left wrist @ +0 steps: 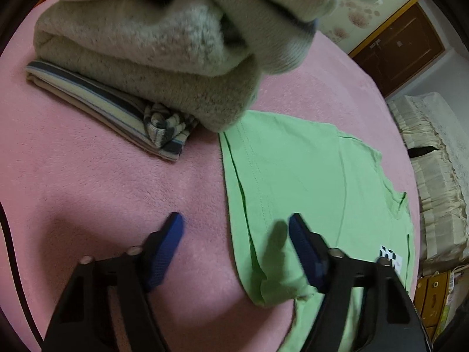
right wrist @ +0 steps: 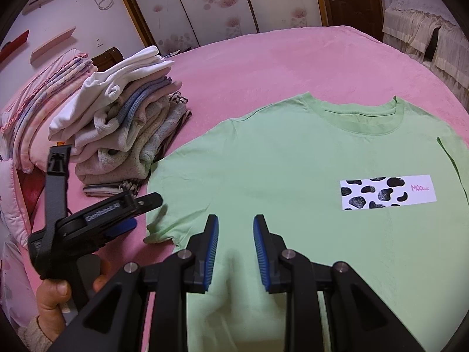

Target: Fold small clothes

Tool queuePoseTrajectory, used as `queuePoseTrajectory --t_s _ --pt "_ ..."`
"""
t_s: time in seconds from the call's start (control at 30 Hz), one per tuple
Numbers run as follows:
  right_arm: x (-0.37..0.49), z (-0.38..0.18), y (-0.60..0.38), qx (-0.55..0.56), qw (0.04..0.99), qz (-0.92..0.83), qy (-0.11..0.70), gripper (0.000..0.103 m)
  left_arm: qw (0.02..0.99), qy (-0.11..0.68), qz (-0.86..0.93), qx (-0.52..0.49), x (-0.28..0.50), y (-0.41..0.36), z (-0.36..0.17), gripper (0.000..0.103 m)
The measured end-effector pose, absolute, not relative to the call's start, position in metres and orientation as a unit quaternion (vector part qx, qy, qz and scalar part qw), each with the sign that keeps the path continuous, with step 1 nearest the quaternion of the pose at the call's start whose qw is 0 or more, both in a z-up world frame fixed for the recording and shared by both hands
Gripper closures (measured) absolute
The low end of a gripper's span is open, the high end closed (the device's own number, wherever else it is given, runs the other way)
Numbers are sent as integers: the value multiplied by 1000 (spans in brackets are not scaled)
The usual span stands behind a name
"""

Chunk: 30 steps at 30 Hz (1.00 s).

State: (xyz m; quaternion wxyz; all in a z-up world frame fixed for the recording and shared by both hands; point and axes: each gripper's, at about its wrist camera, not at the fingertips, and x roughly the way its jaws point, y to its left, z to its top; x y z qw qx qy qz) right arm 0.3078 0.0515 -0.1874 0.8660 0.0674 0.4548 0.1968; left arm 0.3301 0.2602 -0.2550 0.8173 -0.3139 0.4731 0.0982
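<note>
A light green T-shirt (right wrist: 293, 176) with a cow-print patch (right wrist: 387, 192) lies flat, front up, on the pink bed cover (right wrist: 263, 58). Its sleeve and side edge also show in the left wrist view (left wrist: 307, 176). My left gripper (left wrist: 236, 226) is open and empty, low over the sleeve edge, one finger above the cover and one above the shirt. In the right wrist view it appears at the left (right wrist: 140, 214), held by a hand. My right gripper (right wrist: 236, 228) is open and empty above the shirt's lower part.
A pile of folded clothes (right wrist: 123, 129) stands left of the shirt; it fills the top of the left wrist view (left wrist: 146, 58), with a striped garment (left wrist: 117, 114) at the bottom. Pink pillows (right wrist: 35, 102) lie at far left. A cream sofa (left wrist: 433, 176) stands beyond the bed's edge.
</note>
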Motion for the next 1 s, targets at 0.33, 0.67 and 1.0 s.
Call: queuePoseTrajectory --t_s 0.33,0.67,1.0 --pt "308 -193 44 73 863 197 459 78 839 460 87 -277 349 225 -238 99" --pt "309 -188 15 95 867 187 452 78 891 419 24 -173 376 128 -180 100" --pt "310 -188 -23 116 868 165 453 78 878 444 -28 -179 372 96 -194 77"
